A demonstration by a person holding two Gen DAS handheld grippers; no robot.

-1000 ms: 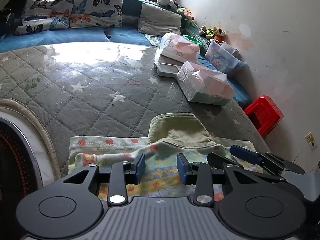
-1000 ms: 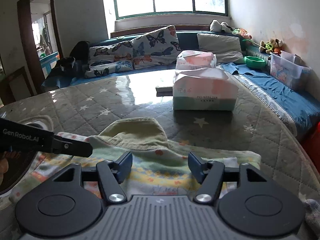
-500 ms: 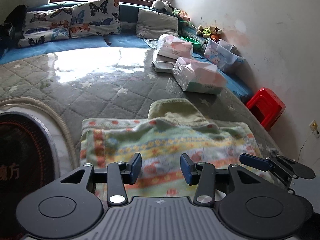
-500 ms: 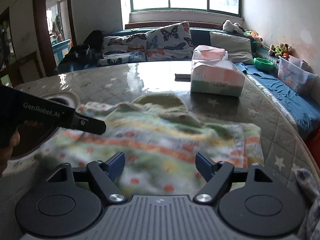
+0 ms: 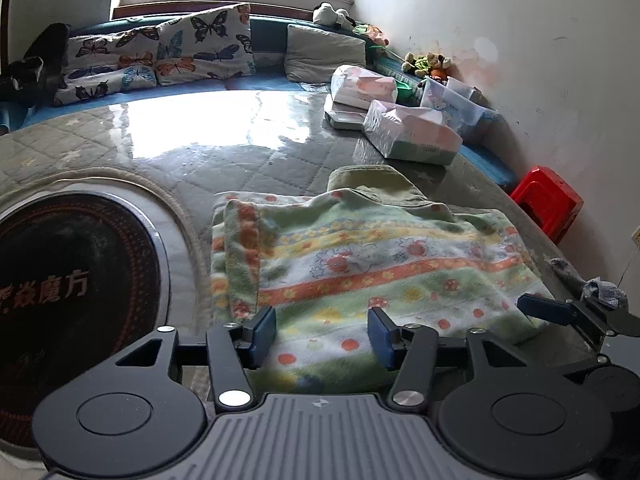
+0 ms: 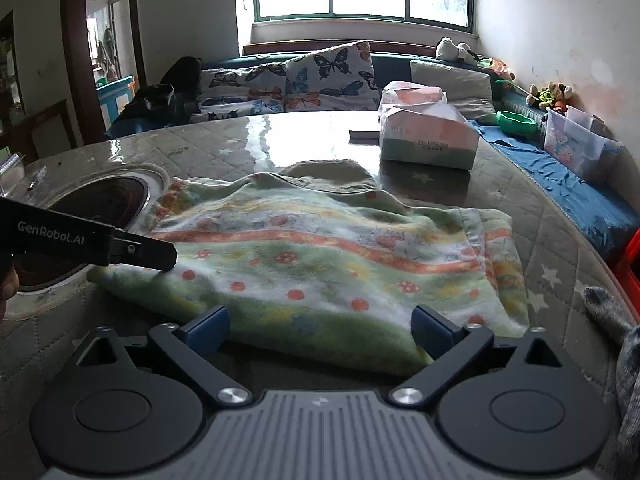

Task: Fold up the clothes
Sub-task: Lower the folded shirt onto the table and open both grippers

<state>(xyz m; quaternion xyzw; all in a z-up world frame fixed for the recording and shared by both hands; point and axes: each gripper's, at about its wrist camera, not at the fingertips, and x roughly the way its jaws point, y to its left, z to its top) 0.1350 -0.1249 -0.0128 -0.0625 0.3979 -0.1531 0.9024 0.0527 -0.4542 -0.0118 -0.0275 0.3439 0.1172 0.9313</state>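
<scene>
One folded garment [image 5: 360, 272], a fleece piece in green, white and orange bands with red dots, lay flat on the quilted table cover [image 5: 168, 160], its olive collar [image 5: 372, 184] pointing toward the far side. Two grippers were in view. The left gripper [image 5: 322, 334] hovered at the garment's near edge with its jaws about halfway apart, having just been opening; cloth showed in the gap, but neither pad pressed on it. The right gripper [image 6: 320, 330] stood with its jaws spread very wide, also just opened, straddling the near edge of the garment without gripping it.

Two wrapped tissue packs [image 5: 412, 132] sat past the garment, one behind the other, with one flat box [image 5: 344, 116] beside them. Two butterfly cushions [image 5: 204, 48] and one plain grey cushion [image 5: 324, 54] lined the bench under the window. One red stool [image 5: 550, 202] stood by the wall.

The round dark hob [image 5: 72, 280] in the table was cut off at the left edge of the left wrist view. A grey knitted item [image 6: 608, 308] at the right edge was only partly visible. The soft toys [image 5: 426, 64] on the bench were too small to count.
</scene>
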